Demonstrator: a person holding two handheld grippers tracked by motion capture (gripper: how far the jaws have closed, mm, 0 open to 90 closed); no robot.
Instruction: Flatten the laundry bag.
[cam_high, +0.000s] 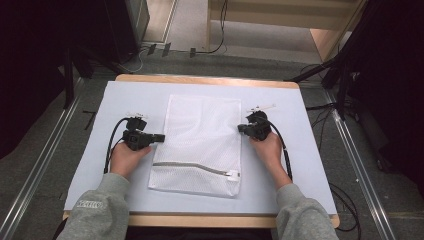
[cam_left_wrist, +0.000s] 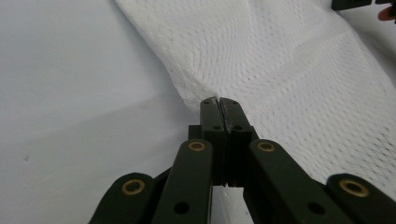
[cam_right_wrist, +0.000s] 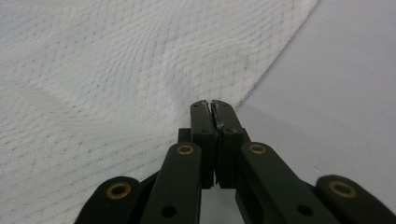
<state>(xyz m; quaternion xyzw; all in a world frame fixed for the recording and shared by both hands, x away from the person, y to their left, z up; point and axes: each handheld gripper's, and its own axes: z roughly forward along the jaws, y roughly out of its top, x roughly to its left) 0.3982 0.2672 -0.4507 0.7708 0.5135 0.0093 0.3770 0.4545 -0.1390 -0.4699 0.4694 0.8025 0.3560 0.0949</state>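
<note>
1. A white mesh laundry bag (cam_high: 200, 145) is lying flat in the middle of a pale sheet (cam_high: 295, 165) that is covering the table (cam_high: 207, 80), its long sides running away from the person.
2. The bag's grey zipper (cam_high: 195, 166) is running across the end of the bag nearest the person, with its white pull tab (cam_high: 233, 175) sitting toward the bag's right edge.
3. The left gripper (cam_high: 159, 137) is resting at the bag's left edge, about halfway along its length, with the person's left hand (cam_high: 127, 159) holding it from the near side.
4. In the left gripper view, the left gripper (cam_left_wrist: 219, 100) is showing its jaws pressed together, their tips meeting right at the bag's edge (cam_left_wrist: 196, 95), where the mesh is puckering slightly; whether fabric is caught between them is hard to tell.
5. The right gripper (cam_high: 241, 128) is sitting at the bag's right edge, roughly opposite the left one, with the right hand (cam_high: 270, 150) behind it.
6. In the right gripper view, the right gripper (cam_right_wrist: 211, 102) is likewise showing closed jaws, tips touching the bag's edge (cam_right_wrist: 247, 93), with the mesh spreading away to the left of them and the bare sheet (cam_right_wrist: 336, 93) to the right.
7. Both grippers are pointing inward toward the bag from either side.
</note>
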